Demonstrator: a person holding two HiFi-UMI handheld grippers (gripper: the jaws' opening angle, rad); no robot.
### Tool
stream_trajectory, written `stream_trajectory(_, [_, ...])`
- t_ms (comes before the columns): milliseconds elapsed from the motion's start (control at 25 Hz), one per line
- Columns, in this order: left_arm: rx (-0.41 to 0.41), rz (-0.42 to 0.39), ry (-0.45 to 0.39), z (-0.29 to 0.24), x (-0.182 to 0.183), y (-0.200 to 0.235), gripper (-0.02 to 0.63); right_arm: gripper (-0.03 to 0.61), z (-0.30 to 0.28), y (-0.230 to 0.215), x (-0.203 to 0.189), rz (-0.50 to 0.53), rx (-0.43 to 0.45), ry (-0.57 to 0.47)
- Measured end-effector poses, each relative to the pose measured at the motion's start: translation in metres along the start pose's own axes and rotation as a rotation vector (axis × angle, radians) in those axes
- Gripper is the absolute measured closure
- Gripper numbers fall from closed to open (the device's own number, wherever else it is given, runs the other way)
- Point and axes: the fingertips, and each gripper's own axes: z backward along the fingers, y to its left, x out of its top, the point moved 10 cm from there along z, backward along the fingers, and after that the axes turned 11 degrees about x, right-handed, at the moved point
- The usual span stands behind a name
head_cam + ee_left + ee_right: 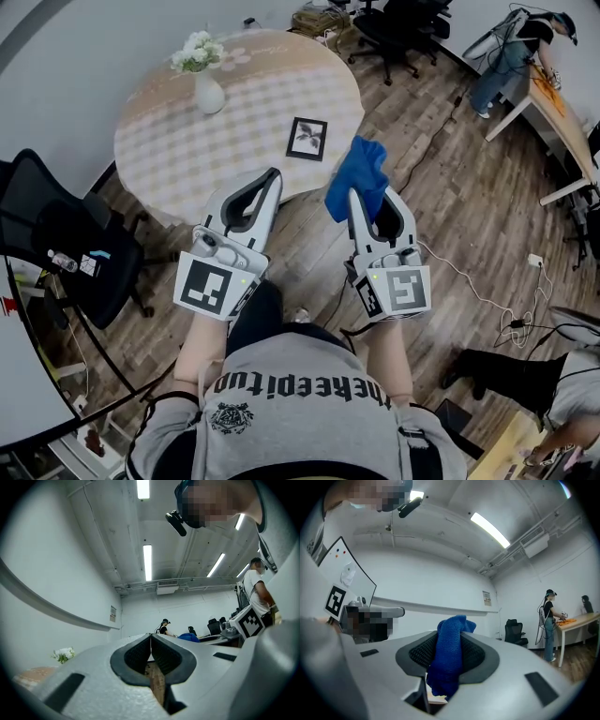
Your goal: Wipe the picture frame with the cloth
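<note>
Right gripper point(370, 199) clamped on blue cloth point(359, 172), centre of view. Left gripper point(271, 178) jaws pressed together, nothing between. Picture frame point(307, 138) lies, seemingly flat, on round table point(169, 141), upper centre.

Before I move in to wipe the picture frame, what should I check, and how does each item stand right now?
1. Cloth gripped: ok. The blue cloth is pinched in the right gripper's jaws.
2. Left gripper free: ok. Its jaws are together with nothing between them.
3. Picture frame reachable: ok. It lies flat and uncovered near the table's edge.
4. Cloth on the frame: not ok. They are apart.
5. Vase of flowers out of the way: ok. It stands apart from the frame.
6. Dust on the frame: cannot tell.
</note>
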Motion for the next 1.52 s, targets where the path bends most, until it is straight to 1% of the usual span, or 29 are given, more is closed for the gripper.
stream_trajectory(400, [-0.049,0.028,-0.001,-0.042,-0.015,0.031,0.595,0.453,-0.037,-0.015,-0.003,0.013,-0.053,0.019])
stream_trajectory(920, [-0.154,0.059,-0.017,-0.097,-0.032,0.107,0.595,0.453,-0.113,-0.014,-0.007,0.027,-0.158,0.018])
stream_trajectory(1240, [-0.206,0.08,-0.029,-0.117,-0.043,0.144,0.595,0.451,-0.148,-0.006,-0.012,0.038,-0.214,0.019])
stream_trajectory(1520, [-0.254,0.101,-0.037,-0.126,-0.049,0.164,0.595,0.453,-0.163,0.001,-0.011,0.049,-0.268,0.017])
